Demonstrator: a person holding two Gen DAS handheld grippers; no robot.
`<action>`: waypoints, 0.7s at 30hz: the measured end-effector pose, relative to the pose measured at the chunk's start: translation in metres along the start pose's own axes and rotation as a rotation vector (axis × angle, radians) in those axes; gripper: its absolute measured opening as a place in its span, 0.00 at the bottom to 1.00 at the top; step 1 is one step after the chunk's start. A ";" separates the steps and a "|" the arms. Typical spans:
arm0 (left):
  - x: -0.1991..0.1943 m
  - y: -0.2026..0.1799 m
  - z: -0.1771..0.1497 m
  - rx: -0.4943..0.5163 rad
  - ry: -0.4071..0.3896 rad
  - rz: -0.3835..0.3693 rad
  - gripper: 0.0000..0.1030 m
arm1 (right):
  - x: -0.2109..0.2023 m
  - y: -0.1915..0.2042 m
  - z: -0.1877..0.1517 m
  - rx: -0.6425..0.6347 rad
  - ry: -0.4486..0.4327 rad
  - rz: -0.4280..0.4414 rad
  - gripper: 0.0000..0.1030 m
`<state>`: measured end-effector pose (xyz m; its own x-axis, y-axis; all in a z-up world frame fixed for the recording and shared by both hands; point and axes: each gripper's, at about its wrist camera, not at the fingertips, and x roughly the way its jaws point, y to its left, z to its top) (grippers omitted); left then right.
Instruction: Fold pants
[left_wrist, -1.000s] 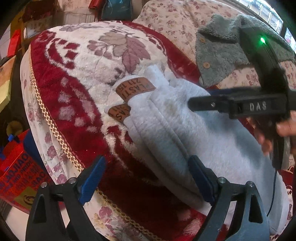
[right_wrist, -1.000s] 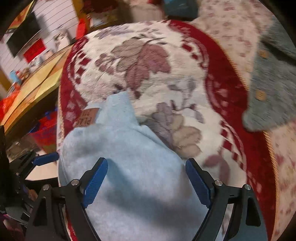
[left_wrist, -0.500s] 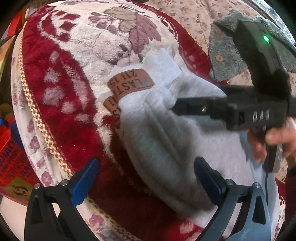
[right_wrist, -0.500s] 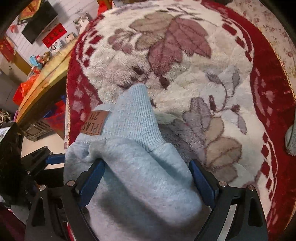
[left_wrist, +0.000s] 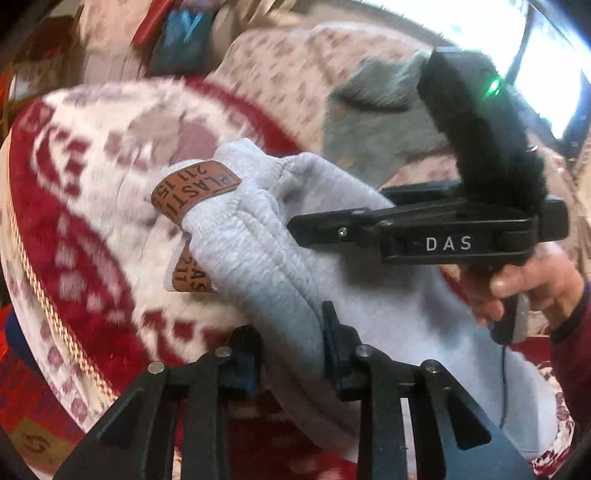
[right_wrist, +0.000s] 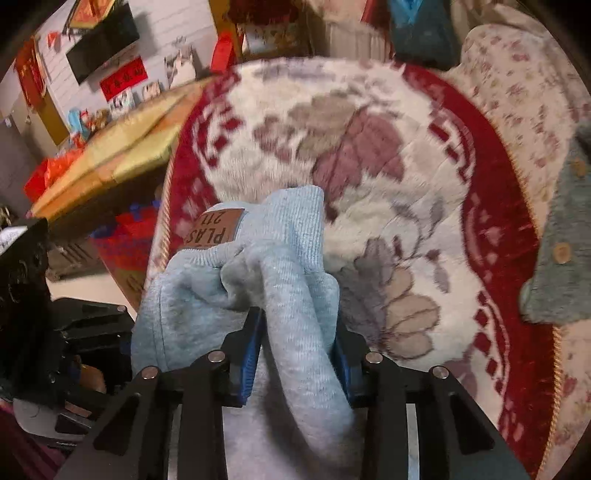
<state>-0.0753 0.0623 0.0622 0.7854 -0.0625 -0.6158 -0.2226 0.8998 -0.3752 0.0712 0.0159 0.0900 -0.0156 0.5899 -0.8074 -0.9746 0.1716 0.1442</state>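
Both the left gripper (left_wrist: 291, 347) and the right gripper (right_wrist: 295, 350) are clamping bunched folds of the light blue pants (left_wrist: 258, 236) at centre frame over the floral blanket (right_wrist: 369, 147), likely readying the next fold.

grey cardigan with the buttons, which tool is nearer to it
Right. The right tool, shut on the pants, has the grey cardigan just off its right side. The left tool grips the pants' far edge.

Blanket (left_wrist: 92, 206) pattern motion-blurred; pants (right_wrist: 295, 424) lower part cut off by edge; patch (right_wrist: 214, 230) lettering partly hidden by fold.
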 end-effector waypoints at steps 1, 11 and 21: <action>-0.006 -0.008 0.002 0.025 -0.023 -0.005 0.27 | -0.011 -0.001 -0.001 0.003 -0.016 -0.002 0.37; -0.057 -0.124 -0.020 0.348 -0.164 -0.048 0.27 | -0.139 0.014 -0.044 0.022 -0.124 -0.098 0.37; -0.050 -0.222 -0.093 0.573 -0.076 -0.171 0.26 | -0.209 -0.003 -0.191 0.308 -0.158 -0.182 0.37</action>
<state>-0.1183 -0.1740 0.1117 0.8266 -0.2145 -0.5203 0.2404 0.9705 -0.0183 0.0341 -0.2586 0.1486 0.2098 0.6382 -0.7407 -0.8450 0.4994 0.1910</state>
